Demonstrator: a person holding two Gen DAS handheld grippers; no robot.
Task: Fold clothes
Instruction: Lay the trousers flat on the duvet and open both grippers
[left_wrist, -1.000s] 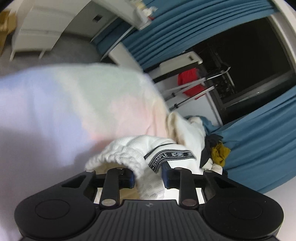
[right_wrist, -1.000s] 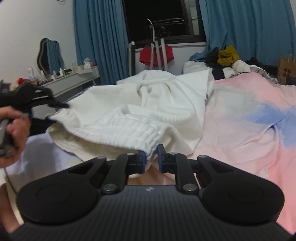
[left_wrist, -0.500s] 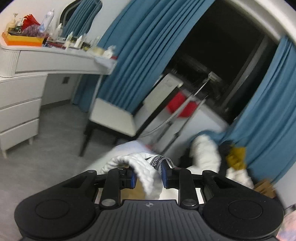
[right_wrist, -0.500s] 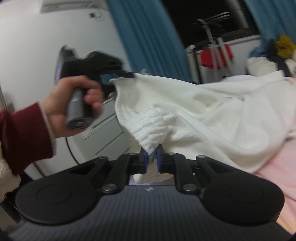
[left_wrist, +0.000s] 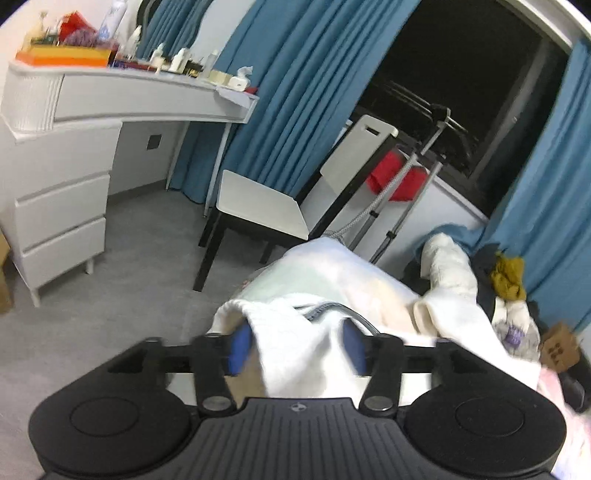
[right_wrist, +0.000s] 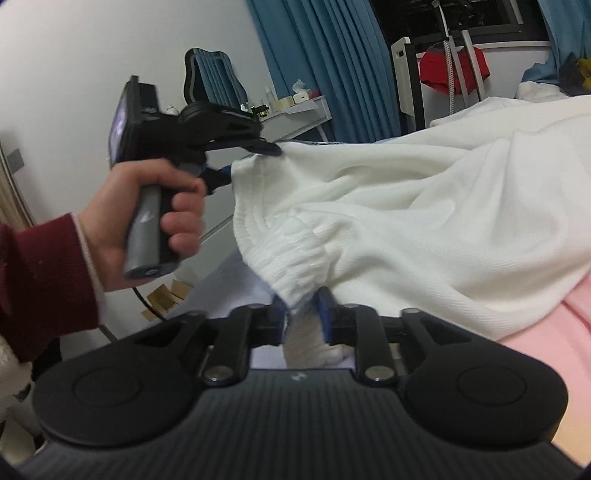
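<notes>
Bedding: pink bedspread (right_wrist: 546, 332) at 3 to 4 o'clock in the right wrist view, lying under the garment.
Garment: white knit garment (right_wrist: 424, 229) lifted off the bed and spread between the two grippers, its body trailing toward 2 o'clock onto the bedspread; the ribbed hem bunches at the lower centre.
Furniture: white dressing table (left_wrist: 66, 155) with drawers at 9 to 10 o'clock in the left wrist view; white chair (left_wrist: 266, 206) with black legs just right of it; blue curtains (left_wrist: 295, 81) behind both.
Clothes pile: heap of white, dark and mustard clothes (left_wrist: 491, 280) at 3 o'clock, beside the bed corner.
Left gripper (left_wrist: 297, 350): blue pads set fairly wide with a thick fold of the garment's edge between them; motion blur hides whether the pads press the cloth. Seen from the right wrist view at 10 o'clock, held in a hand with a maroon sleeve.
Right gripper (right_wrist: 303, 314): narrow, pinching the ribbed hem at 6 o'clock.
</notes>
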